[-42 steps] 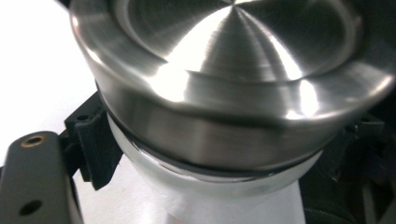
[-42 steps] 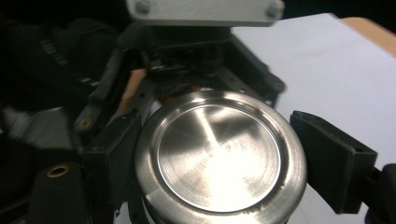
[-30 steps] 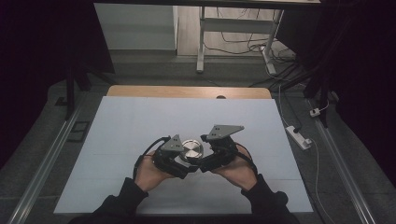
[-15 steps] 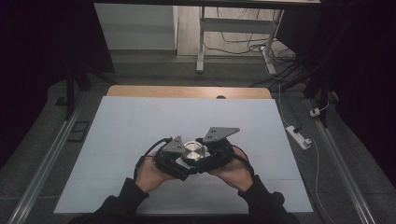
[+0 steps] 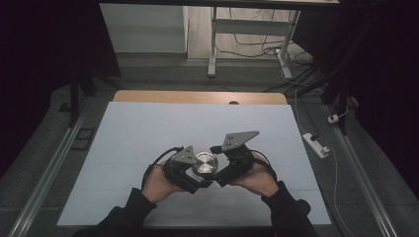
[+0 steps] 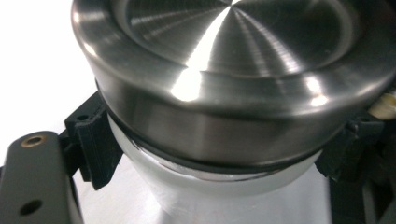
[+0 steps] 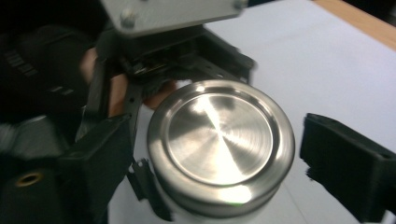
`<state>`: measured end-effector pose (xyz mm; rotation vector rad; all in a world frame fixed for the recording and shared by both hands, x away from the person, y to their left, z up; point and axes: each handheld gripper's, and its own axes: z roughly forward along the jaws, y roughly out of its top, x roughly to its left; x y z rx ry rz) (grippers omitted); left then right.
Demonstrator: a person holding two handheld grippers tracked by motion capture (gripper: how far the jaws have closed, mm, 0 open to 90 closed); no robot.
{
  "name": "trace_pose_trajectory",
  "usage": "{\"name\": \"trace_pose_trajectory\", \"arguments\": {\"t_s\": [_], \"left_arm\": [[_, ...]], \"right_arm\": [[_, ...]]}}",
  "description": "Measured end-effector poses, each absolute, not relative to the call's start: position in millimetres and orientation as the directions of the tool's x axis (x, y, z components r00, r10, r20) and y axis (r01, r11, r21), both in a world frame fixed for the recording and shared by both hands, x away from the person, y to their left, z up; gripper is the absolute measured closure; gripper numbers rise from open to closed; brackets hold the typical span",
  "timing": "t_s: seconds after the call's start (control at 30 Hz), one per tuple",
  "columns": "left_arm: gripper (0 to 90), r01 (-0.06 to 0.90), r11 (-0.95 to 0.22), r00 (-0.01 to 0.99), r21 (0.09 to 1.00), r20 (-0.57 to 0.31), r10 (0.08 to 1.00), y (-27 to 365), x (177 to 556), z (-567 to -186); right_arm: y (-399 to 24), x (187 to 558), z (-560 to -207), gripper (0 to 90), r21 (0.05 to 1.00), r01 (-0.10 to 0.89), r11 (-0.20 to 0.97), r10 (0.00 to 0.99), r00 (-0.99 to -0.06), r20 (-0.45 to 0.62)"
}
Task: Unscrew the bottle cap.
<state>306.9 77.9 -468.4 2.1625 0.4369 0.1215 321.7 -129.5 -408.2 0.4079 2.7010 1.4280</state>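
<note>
A bottle with a white body (image 6: pixel 224 196) and a brushed steel cap (image 5: pixel 206 164) is held just above the table, in front of the person. My left gripper (image 5: pixel 193 174) is shut on the bottle's neck right under the cap (image 6: pixel 233 70), with one black jaw on each side. My right gripper (image 5: pixel 221 170) comes in from the right. In the right gripper view its two jaws stand on either side of the cap (image 7: pixel 219 140), open, with a clear gap at the right jaw. The left gripper (image 7: pixel 177 60) shows behind the cap there.
A pale blue mat (image 5: pixel 148 128) covers the table, with a wooden strip (image 5: pixel 197 97) at its far edge. A white power strip (image 5: pixel 316 144) and cables lie on the floor to the right. A desk frame (image 5: pixel 247 29) stands beyond the table.
Both hands and the bottle have drifted slightly toward the person. The right gripper stays around the cap and the left keeps its hold.
</note>
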Motion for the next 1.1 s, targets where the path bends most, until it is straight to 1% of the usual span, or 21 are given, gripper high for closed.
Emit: {"name": "trace_pose_trajectory", "arguments": {"t_s": [0.07, 0.1, 0.13, 0.17, 0.2, 0.23, 0.27, 0.37, 0.4, 0.47, 0.53, 0.57, 0.6, 0.63, 0.67, 0.7, 0.73, 0.77, 0.8, 0.87, 1.1], "left_arm": [[15.9, 0.294, -0.523, 0.91, 0.8, -0.068, 0.409, 78.2, 306.6, -467.9], [15.9, 0.314, -0.507, 0.896, 0.802, -0.074, 0.439, 78.1, 306.2, -467.2], [15.9, 0.314, -0.507, 0.896, 0.802, -0.074, 0.439, 78.1, 306.2, -467.2], [15.9, 0.318, -0.509, 0.892, 0.8, -0.07, 0.448, 77.7, 305.7, -466.4], [15.9, 0.321, -0.508, 0.889, 0.8, -0.07, 0.452, 77.0, 305.0, -466.0], [15.9, 0.321, -0.507, 0.887, 0.8, -0.066, 0.457, 76.0, 304.3, -465.6], [15.9, 0.318, -0.51, 0.887, 0.799, -0.061, 0.457, 75.3, 303.6, -465.1], [15.9, 0.315, -0.515, 0.89, 0.797, -0.059, 0.453, 74.6, 302.9, -465.1], [16.0, 0.314, -0.514, 0.892, 0.798, -0.062, 0.447, 74.5, 302.7, -465.4], [15.9, 0.305, -0.52, 0.9, 0.798, -0.063, 0.431, 74.6, 303.3, -465.6], [16.0, 0.291, -0.519, 0.917, 0.804, -0.078, 0.392, 76.0, 304.4, -466.6], [15.9, 0.27, -0.524, 0.935, 0.808, -0.088, 0.345, 78.0, 306.0, -467.1], [15.9, 0.27, -0.524, 0.935, 0.808, -0.088, 0.345, 78.0, 306.0, -467.1], [15.9, 0.245, -0.53, 0.952, 0.812, -0.1, 0.288, 79.7, 307.3, -467.6], [15.9, 0.245, -0.53, 0.952, 0.812, -0.1, 0.288, 79.7, 307.3, -467.6], [15.9, 0.226, -0.532, 0.964, 0.816, -0.109, 0.242, 81.4, 308.7, -468.4], [15.9, 0.218, -0.531, 0.968, 0.819, -0.113, 0.223, 81.5, 309.0, -469.2], [15.9, 0.218, -0.531, 0.968, 0.819, -0.113, 0.223, 81.5, 309.0, -469.2], [15.9, 0.201, -0.54, 0.973, 0.817, -0.104, 0.204, 82.4, 309.5, -469.8], [15.9, 0.197, -0.546, 0.975, 0.814, -0.107, 0.192, 81.8, 309.6, -471.5], [15.9, 0.212, -0.56, 0.97, 0.801, -0.1, 0.223, 79.6, 311.2, -475.5]], "right_arm": [[-123.9, 317.7, -408.2, 6.3, 0.816, 0.228, 0.531, 0.348, -0.937, 0.035], [-120.9, 315.8, -408.9, 6.7, 0.823, 0.229, 0.521, 0.377, -0.926, 0.019], [-120.9, 315.8, -408.9, 6.7, 0.823, 0.229, 0.521, 0.377, -0.926, 0.019], [-117.9, 314.0, -410.1, 8.9, 0.827, 0.232, 0.512, 0.397, -0.918, 0.012], [-113.0, 310.7, -412.2, 13.3, 0.831, 0.225, 0.508, 0.427, -0.904, -0.016], [-113.0, 310.7, -412.2, 13.3, 0.831, 0.225, 0.508, 0.427, -0.904, -0.016], [-109.9, 308.7, -414.1, 17.1, 0.837, 0.218, 0.503, 0.432, -0.901, -0.025], [-110.0, 308.5, -414.9, 19.2, 0.845, 0.221, 0.488, 0.437, -0.899, -0.017], [-112.4, 310.3, -414.3, 19.4, 0.844, 0.238, 0.482, 0.431, -0.902, 0.008], [-113.3, 311.3, -414.4, 19.4, 0.843, 0.244, 0.48, 0.425, -0.905, 0.02], [-115.5, 312.6, -414.1, 19.6, 0.841, 0.226, 0.491, 0.377, -0.926, 0.029], [-116.5, 313.0, -413.8, 19.6, 0.841, 0.215, 0.497, 0.354, -0.935, 0.03], [-116.5, 313.0, -413.8, 19.6, 0.841, 0.215, 0.497, 0.354, -0.935, 0.03], [-119.1, 314.5, -413.7, 19.7, 0.843, 0.186, 0.505, 0.297, -0.954, 0.033], [-120.5, 315.4, -413.6, 19.7, 0.845, 0.177, 0.505, 0.27, -0.962, 0.04], [-121.8, 316.1, -413.4, 19.7, 0.848, 0.17, 0.502, 0.248, -0.968, 0.047], [-122.8, 316.8, -413.0, 19.7, 0.85, 0.166, 0.501, 0.232, -0.971, 0.053], [-123.4, 317.0, -412.7, 19.7, 0.85, 0.16, 0.501, 0.214, -0.975, 0.058], [-123.7, 316.8, -412.4, 19.7, 0.853, 0.151, 0.499, 0.201, -0.978, 0.055], [-124.0, 316.4, -411.7, 19.8, 0.854, 0.144, 0.5, 0.199, -0.979, 0.049], [-125.8, 316.6, -409.1, 19.7, 0.86, 0.14, 0.491, 0.206, -0.978, 0.042]]}}
